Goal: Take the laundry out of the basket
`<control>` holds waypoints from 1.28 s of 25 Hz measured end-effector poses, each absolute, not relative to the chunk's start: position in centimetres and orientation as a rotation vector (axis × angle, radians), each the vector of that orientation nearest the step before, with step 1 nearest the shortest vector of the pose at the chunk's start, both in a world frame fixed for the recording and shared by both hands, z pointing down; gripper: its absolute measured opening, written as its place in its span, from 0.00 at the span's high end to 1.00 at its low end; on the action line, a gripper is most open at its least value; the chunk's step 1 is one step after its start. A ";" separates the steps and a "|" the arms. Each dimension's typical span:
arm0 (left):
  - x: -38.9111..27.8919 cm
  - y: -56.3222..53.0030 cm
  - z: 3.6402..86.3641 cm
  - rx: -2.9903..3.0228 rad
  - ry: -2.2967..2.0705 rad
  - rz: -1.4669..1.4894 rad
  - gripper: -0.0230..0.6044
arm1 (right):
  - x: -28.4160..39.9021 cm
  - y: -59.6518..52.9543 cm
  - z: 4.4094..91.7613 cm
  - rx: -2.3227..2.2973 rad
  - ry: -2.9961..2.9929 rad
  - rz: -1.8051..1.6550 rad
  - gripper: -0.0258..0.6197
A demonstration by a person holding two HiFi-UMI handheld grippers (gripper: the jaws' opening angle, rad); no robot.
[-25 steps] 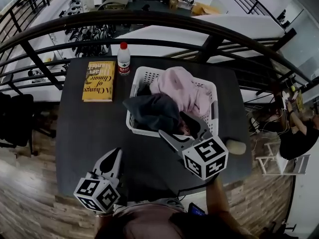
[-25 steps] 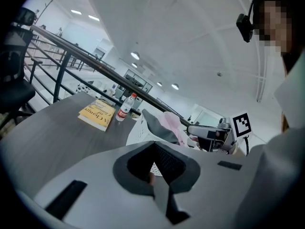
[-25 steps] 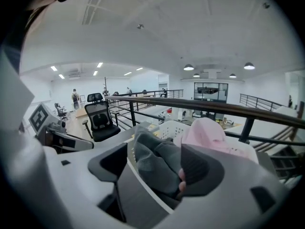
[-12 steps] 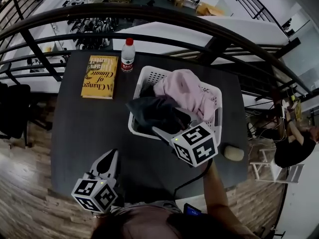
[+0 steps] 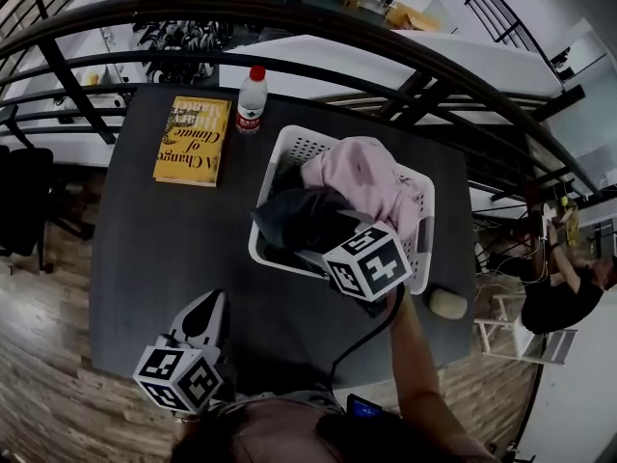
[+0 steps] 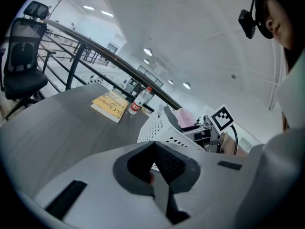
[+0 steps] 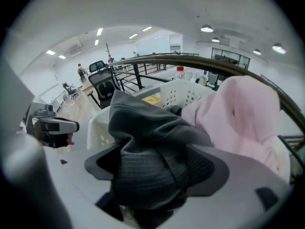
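Well to the left of the basket (image 5: 289, 149), near the front edge of the surface (image 5: 145, 249), the left gripper (image 5: 214, 299) waits w/ its fingers (image 6: 177, 165) pressed together on nothing. Prob. it is parked there so the other one can work freely. Behind-left of the basket lie a yellow book (image 5: 192, 140) and a bottle (image 5: 252, 99) w/ red cap, which are not part of the job.

The laundry is all in the basket: a dark grey garment (image 5: 294, 218) heaped at the near-left side, and a pink garment (image 5: 366, 177) piled at the right & rising over the rim. The right gripper (image 7: 155, 173) tilts down over the basket's near rim. Its fingers (image 7: 220, 168) have just been opening and stand wide apart, w/ the dark cloth bulging btw. them but not pinched. I judge it is set to grab this top piece. Just right of the basket lies a small beige thing (image 5: 447, 303); what it is I cannot tell.

Hidden: in the head view the marker cube (image 5: 367, 261) covers the right fingertips. The basket bottom & any clothes under these two are not visible. Whether the pads already touch cloth is unclear.
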State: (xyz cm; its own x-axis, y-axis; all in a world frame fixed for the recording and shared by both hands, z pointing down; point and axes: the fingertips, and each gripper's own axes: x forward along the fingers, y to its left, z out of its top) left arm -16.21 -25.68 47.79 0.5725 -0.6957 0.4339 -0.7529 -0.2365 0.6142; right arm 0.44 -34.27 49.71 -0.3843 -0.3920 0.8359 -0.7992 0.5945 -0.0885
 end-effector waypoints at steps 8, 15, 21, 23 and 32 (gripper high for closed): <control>-16.3 -25.9 48.6 1.960 -1.148 0.088 0.97 | 1.3 -34.0 52.4 0.786 -1.869 0.762 0.36; -16.6 -26.0 48.8 1.955 -1.141 0.072 0.97 | 3.4 -34.4 52.9 0.856 -1.774 0.751 0.73; -16.8 -25.8 48.4 1.959 -1.133 0.060 0.97 | 4.5 -34.6 51.7 0.962 -1.800 0.733 0.84; -16.9 -25.7 48.2 1.963 -1.131 0.055 0.97 | 4.5 -34.4 51.1 1.003 -1.827 0.750 0.85; -17.0 -25.3 47.4 1.987 -1.126 0.046 0.97 | 4.9 -34.8 45.2 1.218 -2.002 0.715 0.86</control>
